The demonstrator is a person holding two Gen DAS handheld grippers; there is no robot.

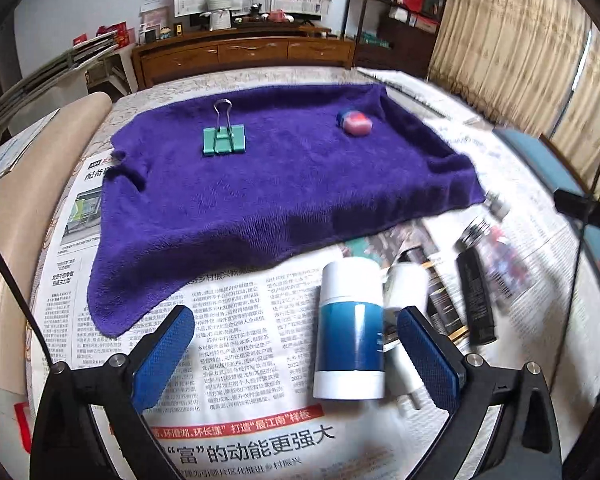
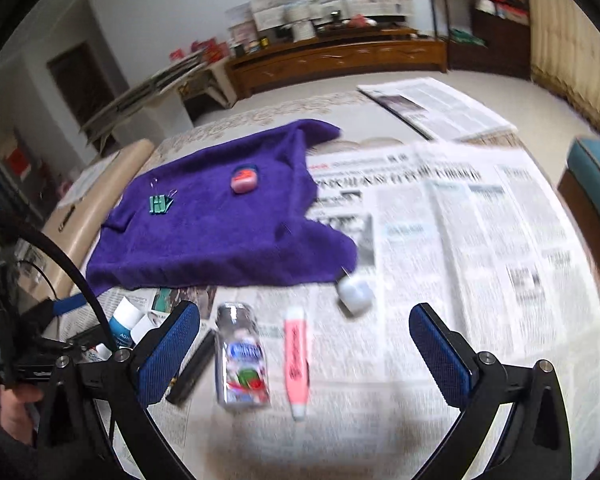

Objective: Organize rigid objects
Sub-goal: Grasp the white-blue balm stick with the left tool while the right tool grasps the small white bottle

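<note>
Two small items on purple towel (image 1: pixel 260 184): green binder clip (image 1: pixel 223 140) toward its left, pink-and-blue eraser-like block (image 1: pixel 355 122) toward its right, well apart. Nearer, on newspaper (image 1: pixel 228 360), white-and-blue cylinder (image 1: pixel 350 328) lying beside white bottle (image 1: pixel 406 286) and black tube (image 1: pixel 476 300). Clear labelled bottle (image 2: pixel 242 356) next to pink highlighter (image 2: pixel 296 364); small white cap (image 2: pixel 356 294) at towel's edge. Left gripper (image 1: pixel 294 356) spread wide, empty; right gripper (image 2: pixel 304 356) likewise released, gripping nothing.

We've got our left gripper (image 1: pixel 296 344) tilted downward, jaws spread wide and empty; our right gripper (image 2: pixel 304 352) matches, wide apart, gripping nothing.
</note>
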